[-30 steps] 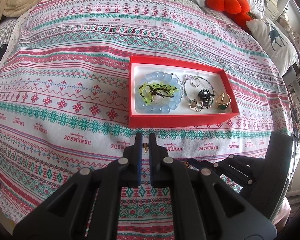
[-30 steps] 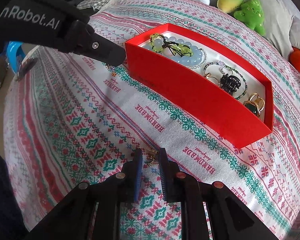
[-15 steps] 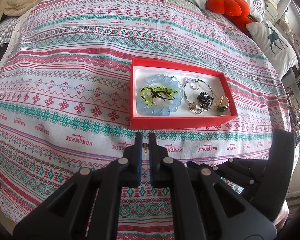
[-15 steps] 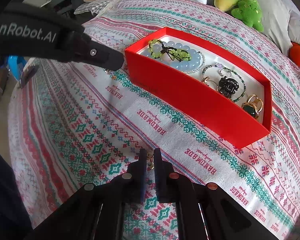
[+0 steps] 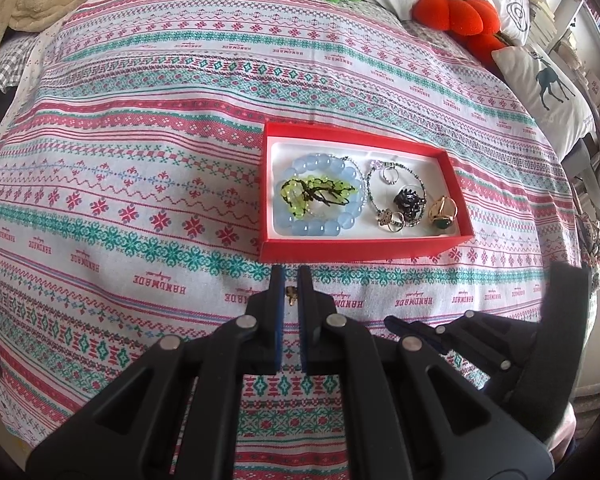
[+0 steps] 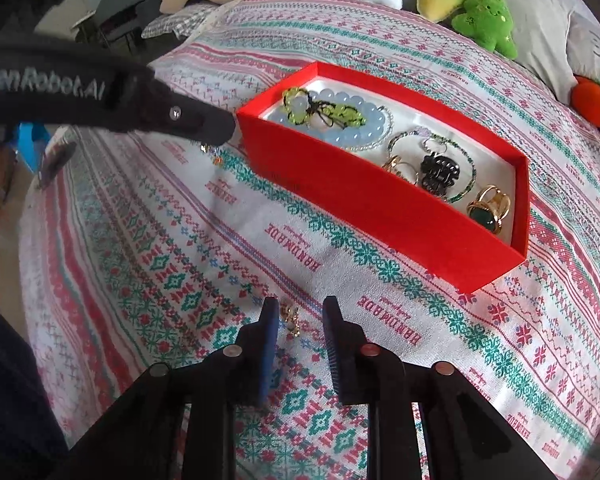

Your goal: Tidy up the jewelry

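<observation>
Near the red box, the right gripper is opening — a moment ago it squeezed the gold earring, now loose on the cloth. Left gripper pinches another earring.

Red jewelry box: shallow, rectangular, open-topped, white-lined; sits flat on the patterned cloth.

Contents, left end: pale blue bead bracelet, lying flat as a ring; yellow-green bead piece with dark cord resting inside and on top of it.

Contents, middle: thin green-beaded loop lying flat; small silver ring within it; black cluster piece; small gold-toned ring beside that.

Contents, right end: gold ring with dark green stone, tilted.

Outside the box: small gold earring on the cloth near its long side; second small gold piece near its left corner, details too small to tell.
</observation>
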Motion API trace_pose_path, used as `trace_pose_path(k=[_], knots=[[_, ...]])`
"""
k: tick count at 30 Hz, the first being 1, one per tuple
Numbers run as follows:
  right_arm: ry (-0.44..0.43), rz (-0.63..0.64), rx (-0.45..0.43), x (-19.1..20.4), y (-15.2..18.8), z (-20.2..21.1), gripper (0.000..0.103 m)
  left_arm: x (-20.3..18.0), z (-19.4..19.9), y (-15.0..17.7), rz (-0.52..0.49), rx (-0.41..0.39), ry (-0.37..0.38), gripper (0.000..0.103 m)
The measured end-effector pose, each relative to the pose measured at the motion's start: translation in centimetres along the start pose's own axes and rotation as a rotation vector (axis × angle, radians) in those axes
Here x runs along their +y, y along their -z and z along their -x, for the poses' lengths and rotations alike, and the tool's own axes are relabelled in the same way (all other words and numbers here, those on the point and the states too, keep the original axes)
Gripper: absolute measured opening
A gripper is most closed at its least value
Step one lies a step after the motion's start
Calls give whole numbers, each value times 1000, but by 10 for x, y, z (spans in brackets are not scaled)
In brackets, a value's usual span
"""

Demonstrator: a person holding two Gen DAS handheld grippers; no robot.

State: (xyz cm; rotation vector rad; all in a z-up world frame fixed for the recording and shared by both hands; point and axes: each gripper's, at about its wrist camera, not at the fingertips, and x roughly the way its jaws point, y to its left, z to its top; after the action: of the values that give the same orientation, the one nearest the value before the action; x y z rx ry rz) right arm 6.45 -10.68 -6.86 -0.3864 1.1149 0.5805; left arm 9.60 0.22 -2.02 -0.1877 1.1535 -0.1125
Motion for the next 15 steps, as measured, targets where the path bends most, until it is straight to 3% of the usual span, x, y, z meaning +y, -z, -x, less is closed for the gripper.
trace_pose_path(k=[7, 9, 10, 15], knots=[[-17, 7, 5, 4, -3, -11, 23, 0, 0, 1, 0, -1, -3, 7], [-13, 13, 4, 5, -4, -14, 17, -1, 0, 2, -4, 1, -1, 7], [-21, 16, 3, 6, -4, -14, 8, -1, 0, 2, -4, 1, -2, 7], [-20, 18, 1, 7, -4, -14, 7, -1, 1, 1, -1, -2, 0, 7]])
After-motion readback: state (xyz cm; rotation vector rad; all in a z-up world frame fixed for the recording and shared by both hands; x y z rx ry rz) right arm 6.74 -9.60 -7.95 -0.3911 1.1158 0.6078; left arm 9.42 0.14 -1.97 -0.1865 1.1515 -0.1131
